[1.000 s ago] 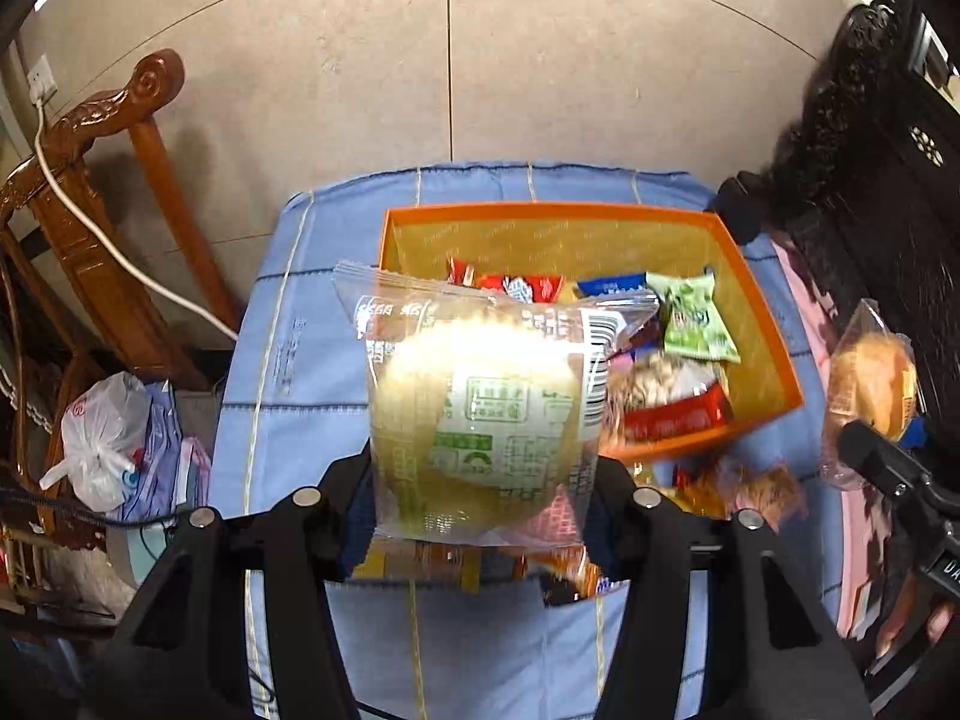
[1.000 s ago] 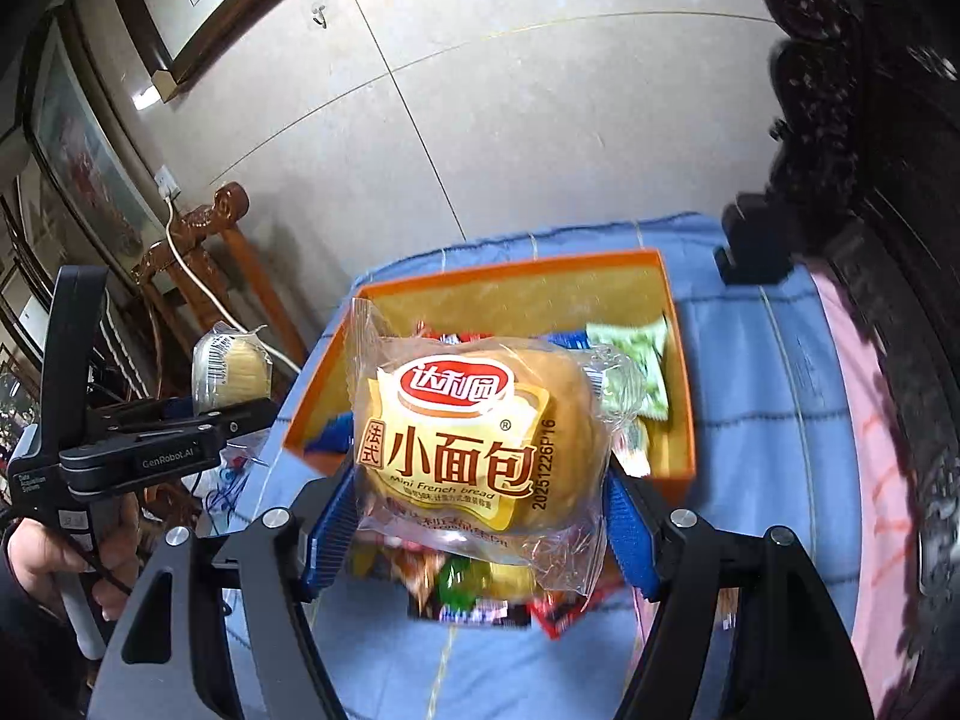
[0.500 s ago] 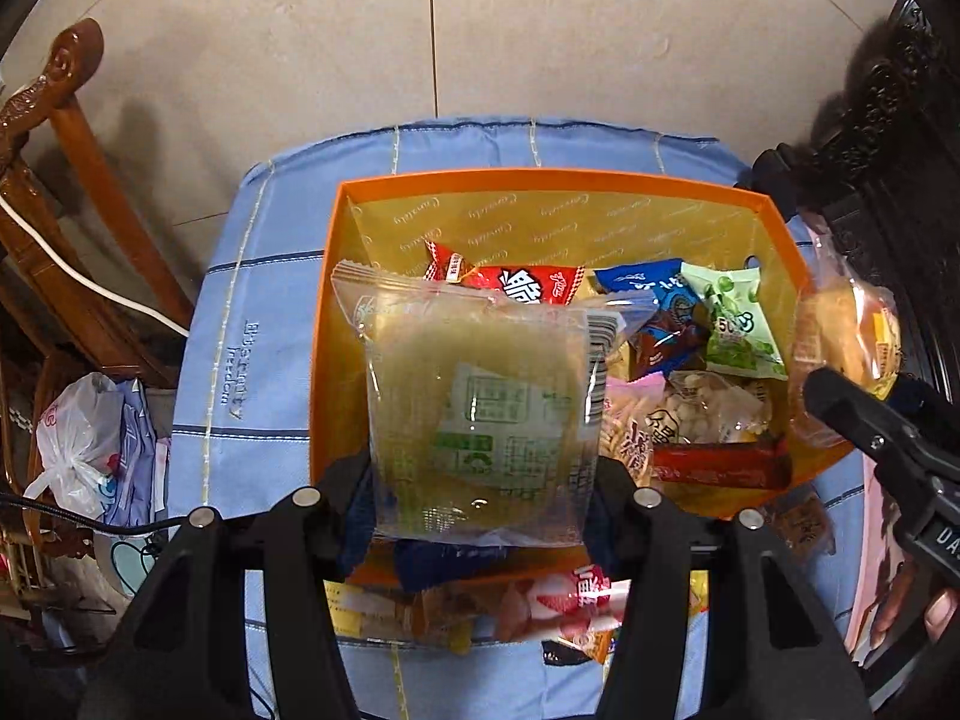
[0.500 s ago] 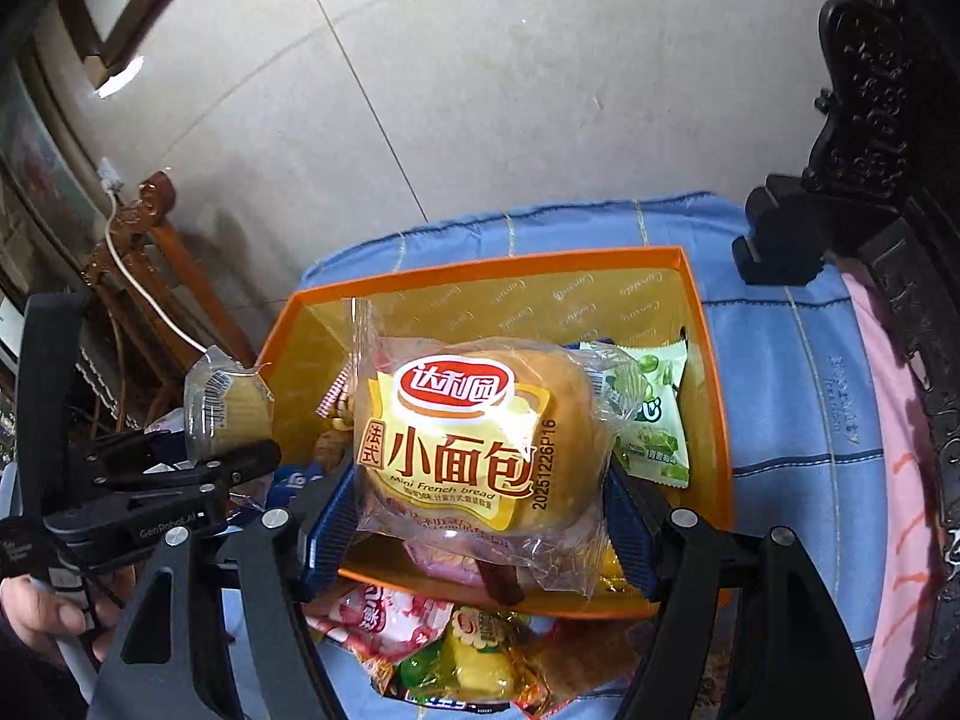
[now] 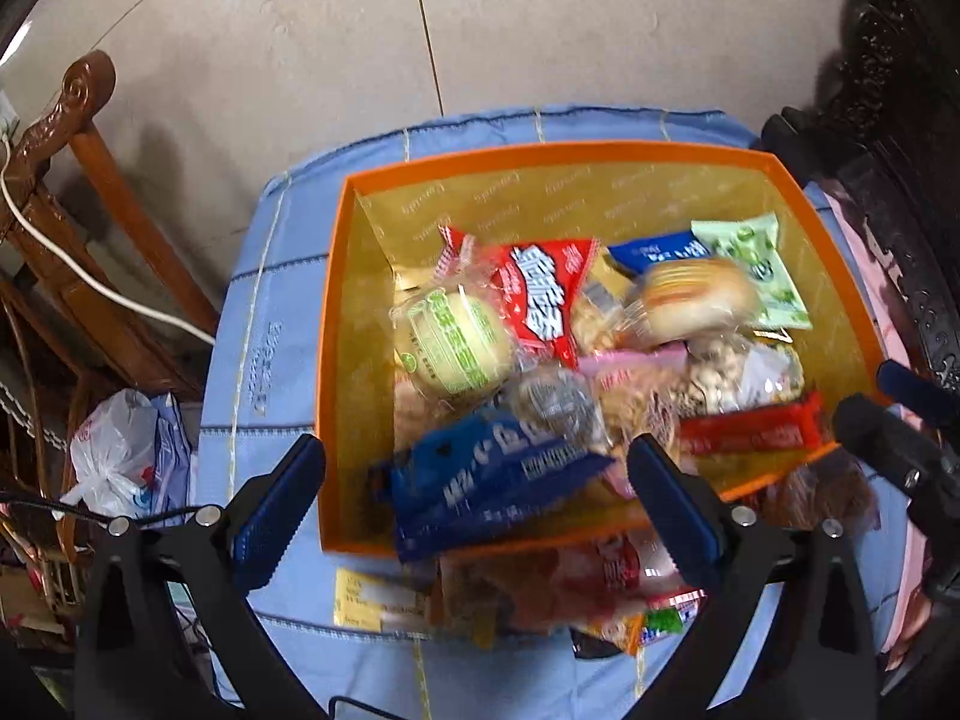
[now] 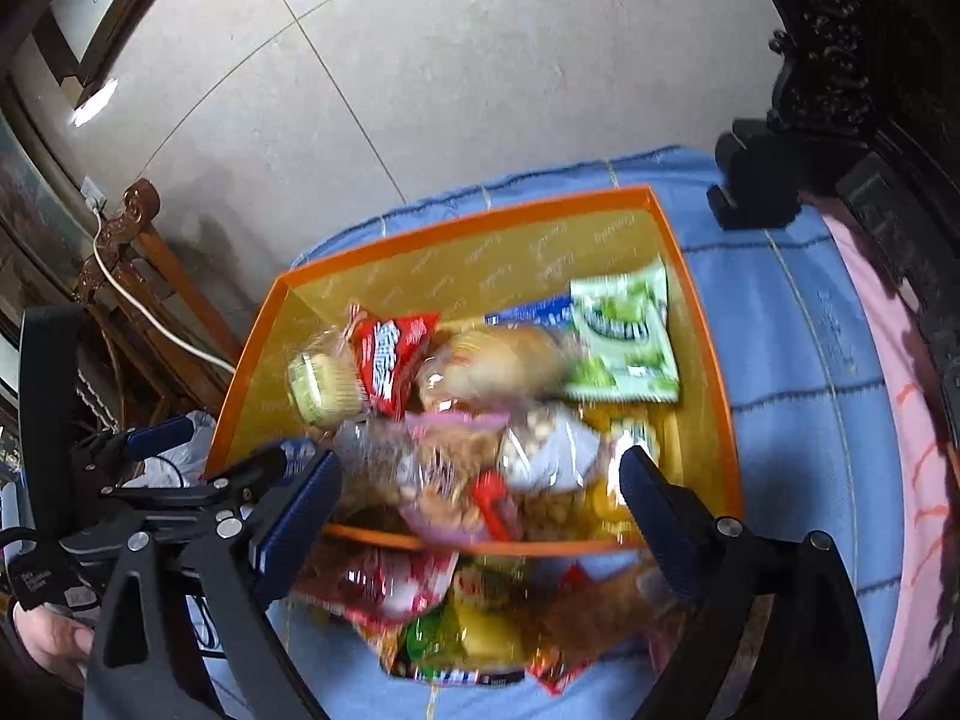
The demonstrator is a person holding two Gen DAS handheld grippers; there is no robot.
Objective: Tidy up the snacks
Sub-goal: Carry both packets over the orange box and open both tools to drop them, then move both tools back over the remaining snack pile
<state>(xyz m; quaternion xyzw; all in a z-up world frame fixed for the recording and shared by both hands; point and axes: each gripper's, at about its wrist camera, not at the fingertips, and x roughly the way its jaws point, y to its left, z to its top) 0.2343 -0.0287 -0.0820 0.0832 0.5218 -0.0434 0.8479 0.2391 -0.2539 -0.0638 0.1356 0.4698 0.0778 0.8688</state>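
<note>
My left gripper (image 5: 474, 474) hangs over the near edge of the orange box (image 5: 336, 330). Its jaws are opening wide and grip nothing. The green-label bun packet (image 5: 453, 348) lies in the box's left part among other snacks. The yellow mini-bread packet (image 5: 690, 300), blurred, lies further right in the box. My right gripper (image 6: 477, 477) is over the same orange box (image 6: 702, 360), its jaws also opening with nothing held. The right wrist view shows the bun packet (image 6: 318, 384) and the bread packet (image 6: 504, 360) inside, and the left gripper (image 6: 228, 450) at the box's left corner.
Several loose snack packets (image 5: 540, 588) lie on the blue cloth (image 5: 264, 360) in front of the box. A wooden chair (image 5: 72, 180) with a white cable and a plastic bag (image 5: 114, 456) stand at the left. Dark carved furniture (image 5: 888, 120) lines the right side.
Both grippers came down and closer over the box and opened. The bun packet left the left gripper and the bread packet left the right; both now lie in the box.
</note>
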